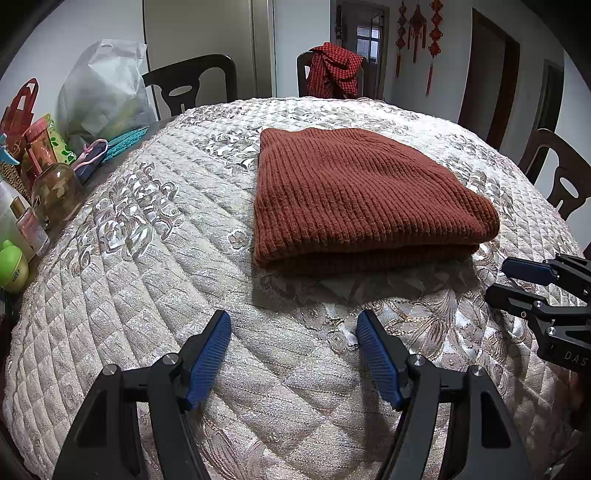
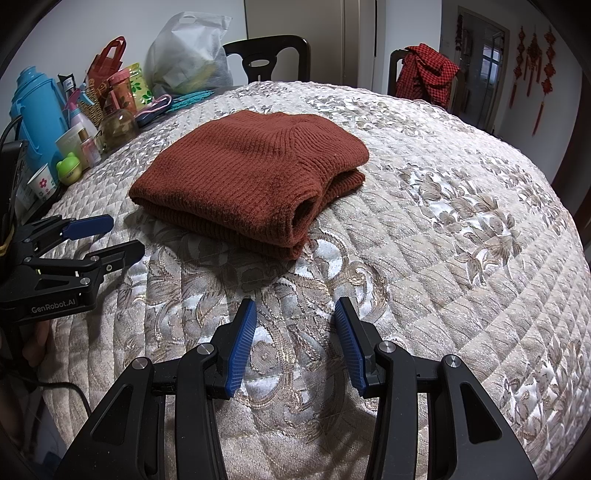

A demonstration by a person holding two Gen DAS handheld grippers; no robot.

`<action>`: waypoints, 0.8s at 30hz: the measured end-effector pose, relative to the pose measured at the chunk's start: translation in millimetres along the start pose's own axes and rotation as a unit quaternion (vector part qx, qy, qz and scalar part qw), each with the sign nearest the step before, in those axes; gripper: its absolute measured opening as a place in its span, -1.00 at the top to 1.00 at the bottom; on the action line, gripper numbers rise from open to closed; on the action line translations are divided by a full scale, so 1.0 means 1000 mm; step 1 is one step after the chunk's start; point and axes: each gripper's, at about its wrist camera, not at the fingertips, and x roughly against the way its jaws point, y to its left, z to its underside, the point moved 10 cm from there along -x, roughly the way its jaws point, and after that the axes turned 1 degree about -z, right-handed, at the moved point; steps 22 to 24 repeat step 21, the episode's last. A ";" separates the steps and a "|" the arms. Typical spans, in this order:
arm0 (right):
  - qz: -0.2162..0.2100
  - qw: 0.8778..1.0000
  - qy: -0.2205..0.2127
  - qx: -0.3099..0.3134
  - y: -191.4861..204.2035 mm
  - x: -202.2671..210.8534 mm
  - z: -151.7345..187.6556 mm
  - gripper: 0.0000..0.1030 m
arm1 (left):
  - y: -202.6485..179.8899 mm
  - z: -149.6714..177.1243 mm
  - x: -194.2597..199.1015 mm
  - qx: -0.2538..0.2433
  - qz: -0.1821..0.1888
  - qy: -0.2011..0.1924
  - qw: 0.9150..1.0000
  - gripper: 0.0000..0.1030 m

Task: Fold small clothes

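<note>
Sweater (image 1: pixel 365 195) is lying folded mid-table, both the left gripper (image 1: pixel 293 354) and right gripper (image 2: pixel 295 343) hovering near, released, apparently finishing.

You face a round desk (image 1: pixel 147 258) under a quilted cream cover. Dark wooden chairs (image 1: pixel 192 83) ring its far edge, one draped with a red checked cloth (image 1: pixel 334 68). Red knot ornaments (image 1: pixel 417 29) hang on the white wall beside a dark doorway (image 1: pixel 487 77).

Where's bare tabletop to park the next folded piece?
Free quilt lies right of the folded sweater and between it and both open grippers. The left edge is crowded with bottles and bags.
</note>
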 end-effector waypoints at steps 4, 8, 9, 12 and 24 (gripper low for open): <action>0.000 1.000 0.000 0.000 0.000 0.000 0.000 0.13 | 0.000 0.000 0.000 0.000 0.000 0.000 1.000 -0.42; 0.000 1.000 0.000 0.000 0.000 0.000 0.000 0.13 | 0.000 0.000 0.000 0.000 0.000 0.000 1.000 -0.42; 0.000 1.000 0.000 0.000 0.000 0.000 0.000 0.13 | 0.000 0.000 0.000 0.000 0.000 0.000 1.000 -0.42; 0.000 1.000 0.000 0.000 0.000 0.000 0.000 0.13 | 0.001 0.000 -0.001 -0.001 0.001 0.000 1.000 -0.42; 0.000 1.000 0.000 0.000 0.000 0.000 0.000 0.13 | 0.003 -0.001 -0.002 -0.003 0.004 0.001 1.000 -0.42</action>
